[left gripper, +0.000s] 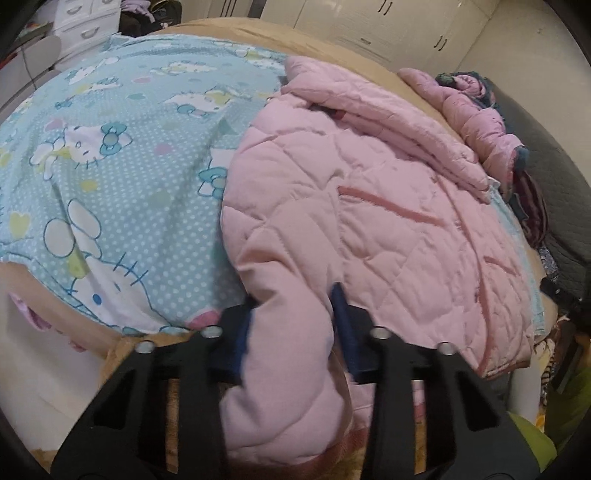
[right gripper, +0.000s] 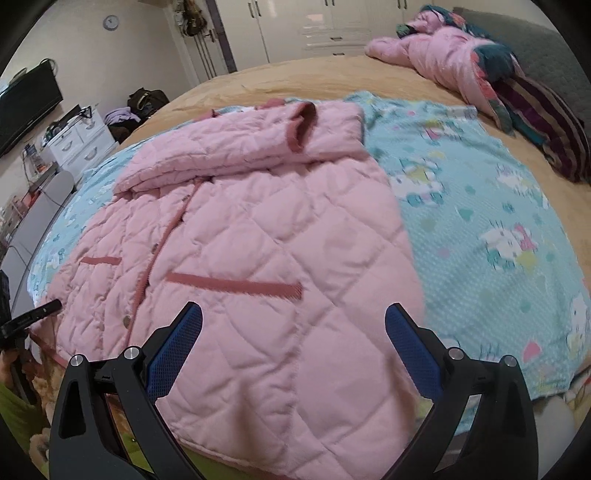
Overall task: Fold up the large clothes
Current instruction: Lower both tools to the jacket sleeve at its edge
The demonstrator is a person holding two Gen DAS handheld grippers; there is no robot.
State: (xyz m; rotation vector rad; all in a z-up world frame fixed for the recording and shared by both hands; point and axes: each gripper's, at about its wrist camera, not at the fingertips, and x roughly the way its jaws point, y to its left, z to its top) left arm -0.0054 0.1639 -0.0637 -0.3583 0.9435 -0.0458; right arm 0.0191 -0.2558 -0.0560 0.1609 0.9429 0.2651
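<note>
**Pink jacket lying lengthwise up the bed, near hem in a pinch**

A pink quilted jacket (right gripper: 236, 236) is lying front-up on a blue cartoon-print sheet (right gripper: 480, 206) spread over a tan bed cover (right gripper: 295, 77). Its long axis is running away from the foot of the bed, hem nearest the cameras and collar pointing toward the far wardrobe doors (right gripper: 295, 26). One sleeve (right gripper: 258, 144) is lying folded across the chest, its darker pink cuff turned up.

The left hand-held gripper (left gripper: 295, 317) is pinching a bunched fold of the jacket (left gripper: 332, 206) at its near edge, the blue pads pressing in on the cloth from both sides. The right hand-held gripper (right gripper: 293, 328) is hovering spread wide over the hem, both pads clear of the fabric as far as the blurred view is showing.

A second pink padded garment (right gripper: 436, 51) is sitting heaped near the headboard beside a dark striped blanket (right gripper: 546, 122), well apart from the jacket. A white drawer unit (right gripper: 81, 144) and a dark screen (right gripper: 26, 107) are standing off to the bedside.
</note>
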